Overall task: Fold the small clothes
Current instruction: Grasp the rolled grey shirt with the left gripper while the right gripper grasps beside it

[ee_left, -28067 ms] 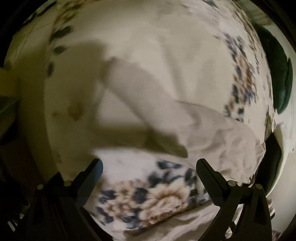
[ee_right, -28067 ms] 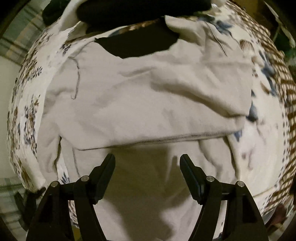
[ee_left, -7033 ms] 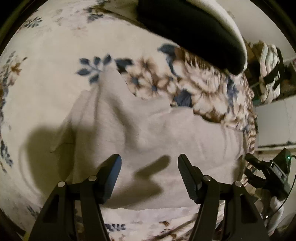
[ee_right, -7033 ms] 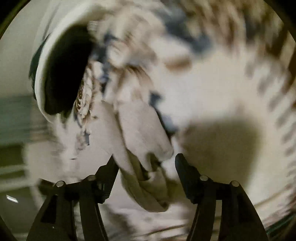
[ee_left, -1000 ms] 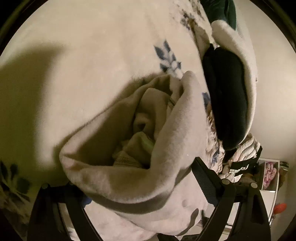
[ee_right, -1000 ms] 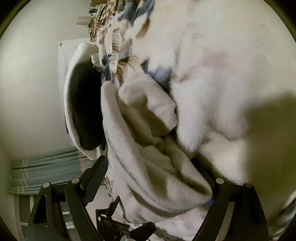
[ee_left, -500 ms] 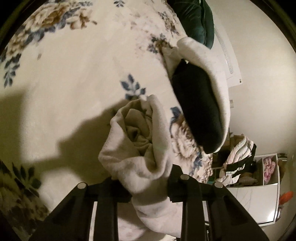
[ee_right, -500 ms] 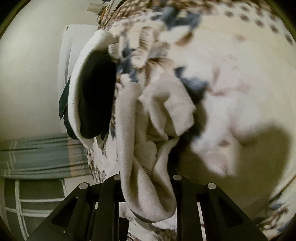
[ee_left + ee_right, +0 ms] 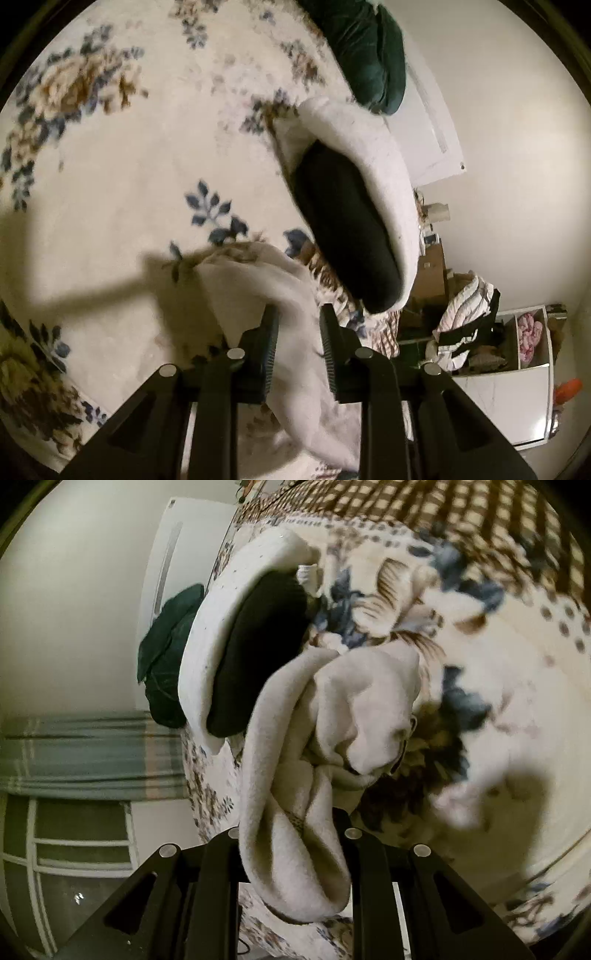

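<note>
Beige cloth (image 9: 295,325), bundled, is clamped at lower centre by the left gripper (image 9: 297,339); in the right view the same cloth (image 9: 332,746) is pinched by the right gripper (image 9: 291,853), above the floral blanket (image 9: 110,184).

Bed under me, floral blanket (image 9: 110,192) spread over it; white-and-black cushion (image 9: 354,229) and dark green pillow (image 9: 373,55) lie on top.

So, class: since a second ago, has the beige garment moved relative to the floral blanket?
Yes. The beige garment, pinched in both hand-held grippers, has lifted up off the floral blanket and hangs bunched above it.
</note>
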`<control>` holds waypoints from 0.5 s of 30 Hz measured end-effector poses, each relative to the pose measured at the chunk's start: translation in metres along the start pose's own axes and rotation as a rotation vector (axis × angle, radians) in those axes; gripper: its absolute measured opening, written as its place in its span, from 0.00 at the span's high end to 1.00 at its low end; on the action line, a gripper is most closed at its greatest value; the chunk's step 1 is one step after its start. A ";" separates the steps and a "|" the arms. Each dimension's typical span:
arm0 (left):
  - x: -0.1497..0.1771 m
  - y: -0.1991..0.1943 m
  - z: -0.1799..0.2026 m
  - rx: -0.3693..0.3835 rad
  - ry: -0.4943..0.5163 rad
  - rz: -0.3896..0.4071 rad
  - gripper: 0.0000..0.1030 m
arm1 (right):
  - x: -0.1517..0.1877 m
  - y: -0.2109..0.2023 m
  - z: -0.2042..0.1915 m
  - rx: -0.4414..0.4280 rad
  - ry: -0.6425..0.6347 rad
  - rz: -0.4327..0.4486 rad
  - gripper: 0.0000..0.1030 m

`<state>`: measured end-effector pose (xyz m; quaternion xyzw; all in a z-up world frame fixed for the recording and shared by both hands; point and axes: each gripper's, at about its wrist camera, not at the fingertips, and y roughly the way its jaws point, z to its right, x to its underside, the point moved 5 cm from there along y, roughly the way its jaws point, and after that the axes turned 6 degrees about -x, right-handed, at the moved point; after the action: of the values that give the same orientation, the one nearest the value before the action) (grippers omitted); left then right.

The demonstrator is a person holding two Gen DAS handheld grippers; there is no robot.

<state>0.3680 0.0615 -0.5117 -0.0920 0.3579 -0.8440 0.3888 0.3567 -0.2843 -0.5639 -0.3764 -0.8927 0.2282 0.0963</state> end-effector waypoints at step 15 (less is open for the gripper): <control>0.055 0.011 -0.089 0.023 -0.194 -0.135 0.20 | 0.021 -0.003 0.131 0.067 0.201 -0.069 0.46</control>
<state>0.2992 0.0643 -0.5907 -0.1927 0.3021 -0.8593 0.3650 0.2951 -0.3148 -0.6771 -0.3631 -0.8828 0.2158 0.2055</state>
